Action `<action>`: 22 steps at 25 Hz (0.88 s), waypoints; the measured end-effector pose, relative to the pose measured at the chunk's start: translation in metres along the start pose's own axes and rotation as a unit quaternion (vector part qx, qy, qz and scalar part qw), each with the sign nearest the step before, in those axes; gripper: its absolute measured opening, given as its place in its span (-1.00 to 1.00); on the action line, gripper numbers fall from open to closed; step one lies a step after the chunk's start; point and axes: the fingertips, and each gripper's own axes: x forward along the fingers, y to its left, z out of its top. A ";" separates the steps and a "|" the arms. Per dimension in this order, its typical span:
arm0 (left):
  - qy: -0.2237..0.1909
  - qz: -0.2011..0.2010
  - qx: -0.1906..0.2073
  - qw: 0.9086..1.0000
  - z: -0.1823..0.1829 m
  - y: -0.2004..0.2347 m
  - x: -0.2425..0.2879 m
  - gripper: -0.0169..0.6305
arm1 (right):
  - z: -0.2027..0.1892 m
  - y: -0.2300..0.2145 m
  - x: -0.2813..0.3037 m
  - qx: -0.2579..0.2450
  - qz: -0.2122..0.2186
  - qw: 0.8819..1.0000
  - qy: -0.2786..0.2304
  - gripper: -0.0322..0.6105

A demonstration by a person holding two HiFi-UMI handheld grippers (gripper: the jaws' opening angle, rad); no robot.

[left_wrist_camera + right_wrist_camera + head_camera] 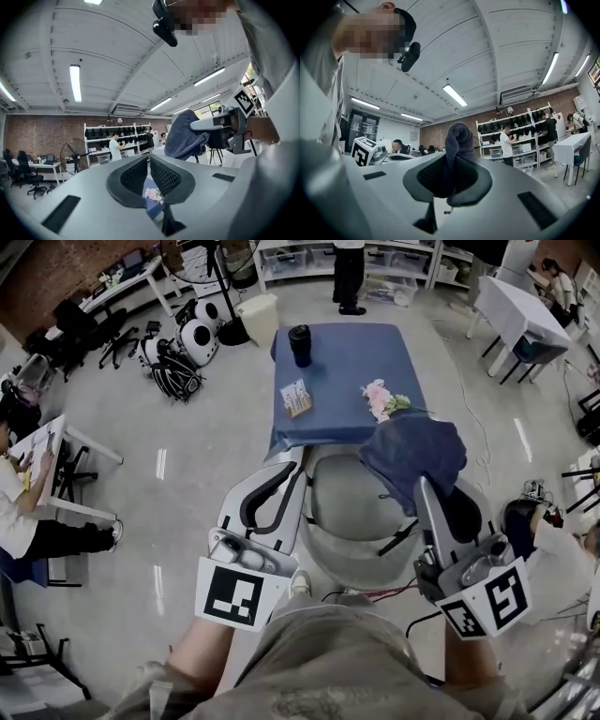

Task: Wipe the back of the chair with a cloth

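Head view, starting at your left: your left gripper (284,470) reaches forward over the left edge of the grey chair (349,507), its jaws pressed together with nothing between them, and its marker cube (239,592) sits close to your body. Beyond it stands a table (375,352) under a blue cover, with a black cup (300,343) near the far left corner, a small box (296,397) on the near left side, and pink flowers (379,397) further right. The chair is directly below you, between your two grippers, its seat just beside the near edge of the table. To the right, your right gripper (425,488) pinches a dark blue cloth (414,451), which bunches above the chair's right side and the table's near right corner; you cannot tell from here whether it touches the chair. Left gripper view shows the two black pads (133,177) meeting at their tips with nothing held, the flowers visible low behind them, and the right gripper with the hanging cloth up to the right. Right gripper view shows the cloth clamped between that gripper's jaws and rising in a fold above them
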 end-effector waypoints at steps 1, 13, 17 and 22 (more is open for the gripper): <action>0.000 0.001 0.002 1.000 0.002 0.000 -0.002 -0.84 | 0.001 0.002 -0.001 0.000 0.000 1.000 -0.003 -0.75; 0.013 0.007 -0.007 1.000 -0.005 0.002 -0.011 -0.90 | -0.010 0.021 -0.001 -0.003 0.021 1.000 0.004 -0.75; 0.013 0.002 0.004 1.000 -0.004 0.000 -0.006 -0.90 | -0.010 0.017 0.001 -0.005 0.018 1.000 0.003 -0.75; 0.012 0.001 -0.001 1.000 -0.010 0.000 -0.004 -0.90 | -0.011 0.012 0.003 -0.007 0.011 1.000 -0.004 -0.75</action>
